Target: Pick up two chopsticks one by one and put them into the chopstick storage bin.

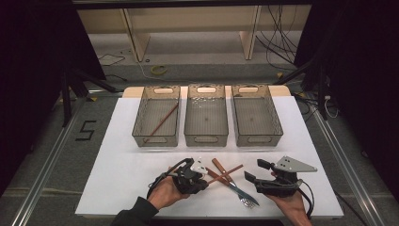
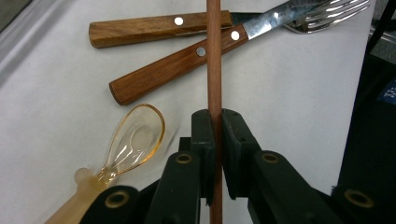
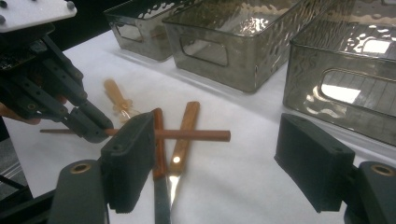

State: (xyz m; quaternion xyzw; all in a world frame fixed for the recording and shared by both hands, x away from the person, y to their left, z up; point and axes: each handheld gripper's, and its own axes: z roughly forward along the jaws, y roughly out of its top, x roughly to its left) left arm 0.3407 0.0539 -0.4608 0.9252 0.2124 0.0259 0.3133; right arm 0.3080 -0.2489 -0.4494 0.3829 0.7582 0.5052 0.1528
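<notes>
**Chopstick clamped off-centre over the cutlery pile**

White tabletop (image 1: 117, 174) is seen under three smoked plastic bins (image 1: 205, 117) set in a row, with one brown chopstick already lying in the left bin (image 1: 156, 117). Near the front edge, a second wooden chopstick (image 2: 214, 60) is held by the left gripper (image 2: 214, 122), whose jaws are clenched on it near one end; most of the stick's length projects forward across the wooden handles of a fork (image 2: 187, 60) and a knife (image 2: 154, 29). A translucent amber spoon (image 2: 133, 140) lies just beside the jaws. The right gripper (image 3: 215, 154) is held with its jaws spread wide and nothing between them, a little to the right of the pile.

The chopstick is judged light, stiff and thin, with a smooth round section that could roll or pivot between flat pads. Because it is gripped close to one end, the long free part may droop or swing when lifted, and its tip could catch the fork handle beneath it. A hold nearer the middle would be steadier, but the present grip should suffice for so light a stick if it is raised straight up and carried level. Breakage is unlikely; slipping is the greater risk.
</notes>
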